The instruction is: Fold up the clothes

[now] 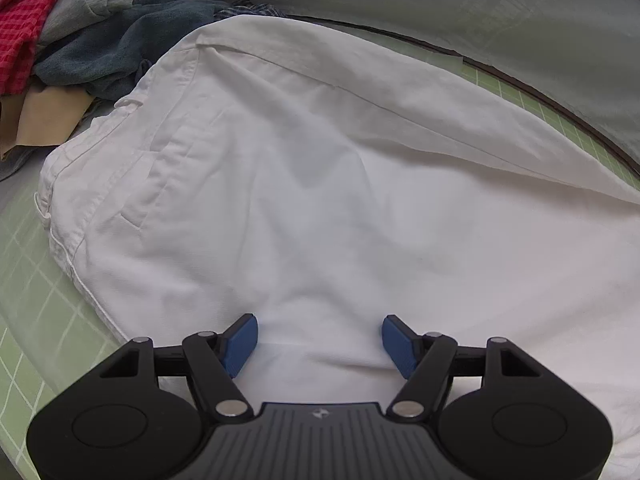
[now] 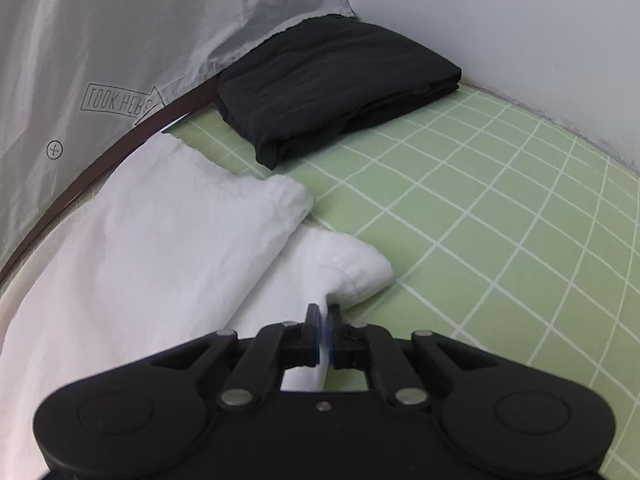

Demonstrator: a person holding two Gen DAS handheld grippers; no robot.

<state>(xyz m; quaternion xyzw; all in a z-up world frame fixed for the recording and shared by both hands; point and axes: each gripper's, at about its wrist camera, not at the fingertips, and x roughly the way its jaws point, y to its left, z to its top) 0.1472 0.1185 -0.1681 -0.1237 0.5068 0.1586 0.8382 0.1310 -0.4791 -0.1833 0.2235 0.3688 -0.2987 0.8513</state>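
Note:
White trousers (image 1: 304, 184) lie spread on the green checked sheet (image 1: 28, 288), waistband at the left. My left gripper (image 1: 319, 346) is open, its blue pads (image 1: 240, 344) resting on or just over the white cloth near its front edge. In the right wrist view the trouser legs (image 2: 168, 240) lie one over the other, their hems pointing right. My right gripper (image 2: 325, 328) is shut on the white cloth at the lower leg's near edge, by the hem (image 2: 360, 276).
A pile of unfolded clothes, red checked (image 1: 24, 24), dark blue (image 1: 120, 52) and tan (image 1: 44, 120), lies at the far left. A folded black garment (image 2: 332, 88) sits behind the hems. A grey tent-like fabric wall (image 2: 100, 40) runs along the back. Green sheet (image 2: 500, 220) extends right.

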